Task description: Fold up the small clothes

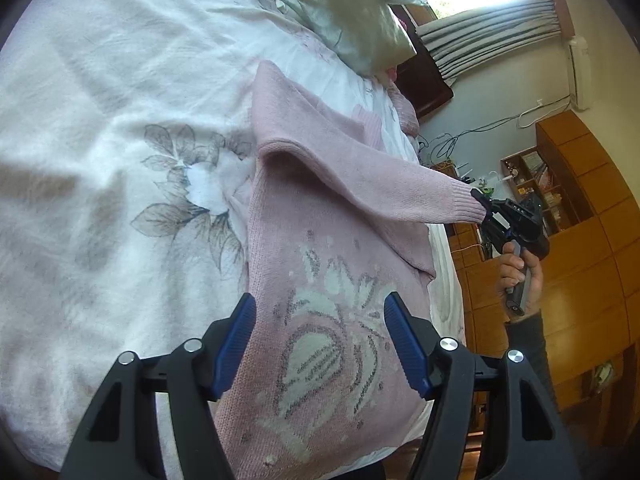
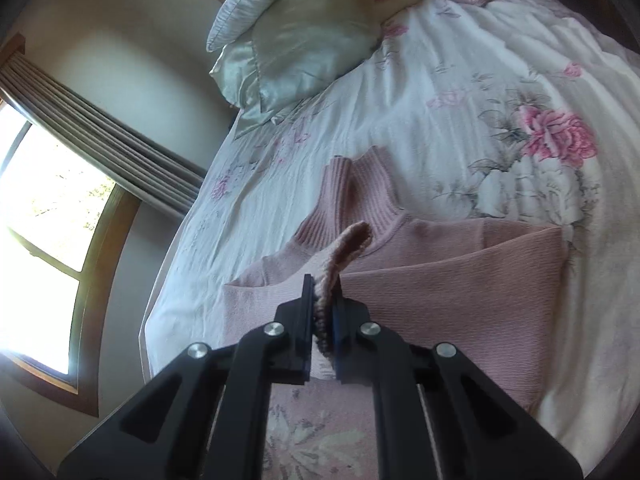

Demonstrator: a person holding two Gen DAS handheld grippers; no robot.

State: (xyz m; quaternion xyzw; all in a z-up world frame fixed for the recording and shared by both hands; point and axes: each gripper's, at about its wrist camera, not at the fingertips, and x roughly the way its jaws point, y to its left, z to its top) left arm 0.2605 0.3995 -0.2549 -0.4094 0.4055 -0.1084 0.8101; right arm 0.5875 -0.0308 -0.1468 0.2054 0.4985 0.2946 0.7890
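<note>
- Folding the sleeve inward is the step in hand, by my reading: you have one sleeve lifted off the bed and the body of the pink sweater (image 1: pixel 320 320) not yet folded.
- On your left, the left gripper (image 1: pixel 320 334) hovers over the lower front of the sweater with its jaws standing wide apart and nothing between them. It touches no cloth that can be seen.
- The sweater lies flat on the flowered bedspread (image 1: pixel 100 120), near the edge of the bed, front side up. A pale knitted flower design (image 1: pixel 332 344) shows on the chest and belly area. The ribbed collar (image 2: pixel 360 192) points toward the pillows (image 2: pixel 304 48).
- The lifted sleeve (image 1: pixel 400 188) stretches out from the shoulder to the right, clear of the bed, with a soft fold where it leaves the body.
- On your right, the right gripper (image 2: pixel 323 312) is clamped on the ribbed cuff (image 2: pixel 352 240), which bunches up between the jaws and curls out past the tips. Your hand (image 1: pixel 520 268) squeezes its handle.
- The next move calls for you to carry that cuff across the chest and lay the sleeve flat before letting go. Use the idle left gripper to pin the body so that it does not drag.
- The knit looks thick and limp; expect it to sag and crease if you pull at an angle.
</note>
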